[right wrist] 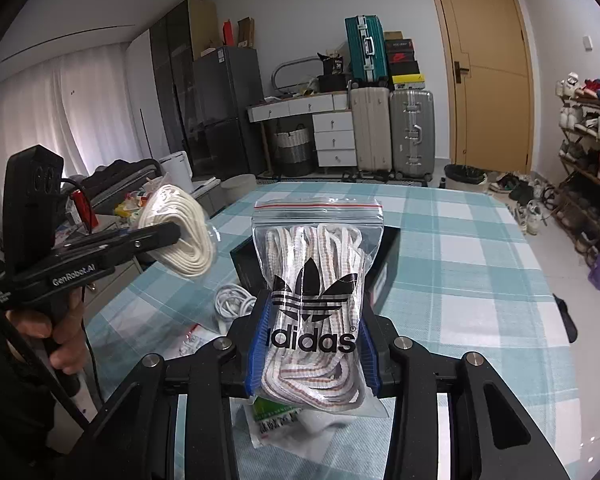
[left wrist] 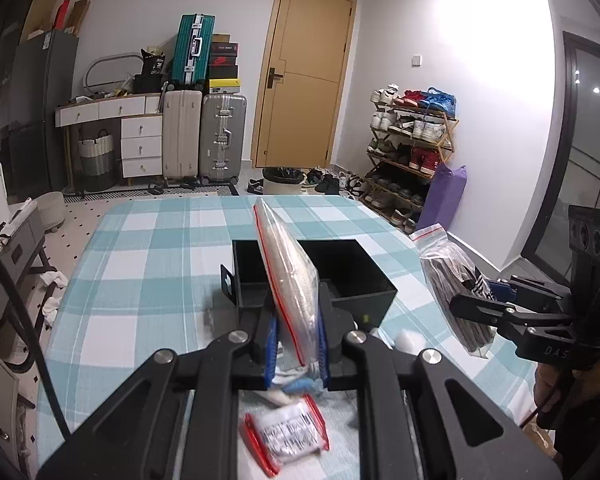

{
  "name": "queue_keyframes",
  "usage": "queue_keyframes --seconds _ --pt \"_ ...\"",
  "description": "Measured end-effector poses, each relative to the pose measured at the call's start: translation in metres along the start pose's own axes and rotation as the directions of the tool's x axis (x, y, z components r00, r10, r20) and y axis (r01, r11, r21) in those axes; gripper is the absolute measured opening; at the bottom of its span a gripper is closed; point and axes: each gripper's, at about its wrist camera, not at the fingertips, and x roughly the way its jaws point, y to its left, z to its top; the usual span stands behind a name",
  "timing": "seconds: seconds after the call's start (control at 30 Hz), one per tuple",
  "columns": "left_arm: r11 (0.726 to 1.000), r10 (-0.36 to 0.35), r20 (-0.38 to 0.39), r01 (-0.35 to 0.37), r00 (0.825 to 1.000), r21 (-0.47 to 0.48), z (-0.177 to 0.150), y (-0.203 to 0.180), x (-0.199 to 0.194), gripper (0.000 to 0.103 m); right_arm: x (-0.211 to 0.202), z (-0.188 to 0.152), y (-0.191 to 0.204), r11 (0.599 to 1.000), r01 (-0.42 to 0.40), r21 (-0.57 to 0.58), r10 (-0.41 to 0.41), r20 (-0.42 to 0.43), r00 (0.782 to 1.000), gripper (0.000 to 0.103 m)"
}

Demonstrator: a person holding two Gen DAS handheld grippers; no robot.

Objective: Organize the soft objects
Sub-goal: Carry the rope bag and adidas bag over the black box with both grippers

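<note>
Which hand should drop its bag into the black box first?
Probably the left. The left gripper holds its bag of white cord upright right over the black box. The right gripper holds the Adidas lace bag off to the box's right side, so it would need to travel further.

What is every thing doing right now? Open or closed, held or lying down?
Left tool: shut on rope bag.
Rope bag: sealed, held up.
Right tool: shut on laces bag.
Laces bag: sealed, held upright.
Black box: open-topped, on table.
Door: closed.
</note>
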Motion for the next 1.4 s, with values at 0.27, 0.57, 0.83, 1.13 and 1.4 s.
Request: queue_keyframes --seconds 0.27,0.57,0.83,1.13,1.4 --pt "1.0 0.007 0.006 -0.007 1.0 0.015 0.015 0.002 0.018 0.013 0.016 0.017 -0.002 1.0 -0.025 0.016 0.025 -0.002 1.0 0.039" --pt "1.0 0.018 0.007 -0.018 1.0 0.014 0.029 0.008 0.045 0.013 0.044 0.034 -0.006 0.999 -0.039 0.031 0.04 -0.017 0.999 0.039" --pt "1.0 0.024 -0.01 -0.024 1.0 0.003 0.03 0.011 0.07 0.013 0.071 0.044 -0.014 0.999 -0.027 0.041 0.028 -0.034 0.999 0.039" --pt "0.999 0.032 -0.03 -0.032 0.999 0.012 0.03 0.008 0.098 0.013 0.101 0.048 -0.02 1.0 -0.004 0.029 0.005 -0.04 0.999 0.039" --pt "0.997 0.067 -0.063 -0.065 0.996 0.041 0.022 0.007 0.117 0.013 0.124 0.049 -0.021 1.0 0.031 -0.008 -0.031 -0.062 0.998 0.039"
